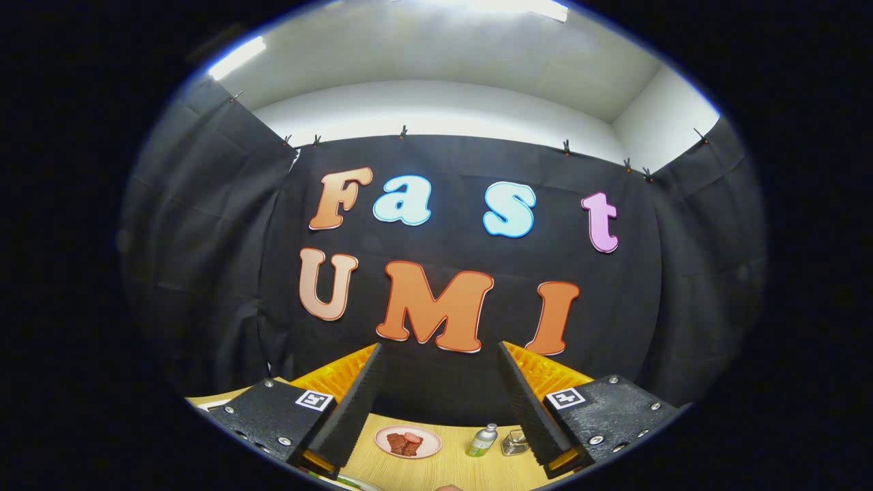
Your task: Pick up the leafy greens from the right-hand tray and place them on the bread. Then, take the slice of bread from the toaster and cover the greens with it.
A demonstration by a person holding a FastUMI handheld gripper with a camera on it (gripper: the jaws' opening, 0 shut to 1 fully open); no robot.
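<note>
Gripper view shows the gripper (440, 382) spread and holding nothing, raised above the tabletop (450, 470); greens, bread and toaster are not visible, so task progress cannot be judged.

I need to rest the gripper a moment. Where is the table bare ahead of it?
Bare wood lies between the open gripper fingers, nearer than the pink plate of meat. Beyond it, the plate, a small bottle and a glass jar crowd one row.
</note>
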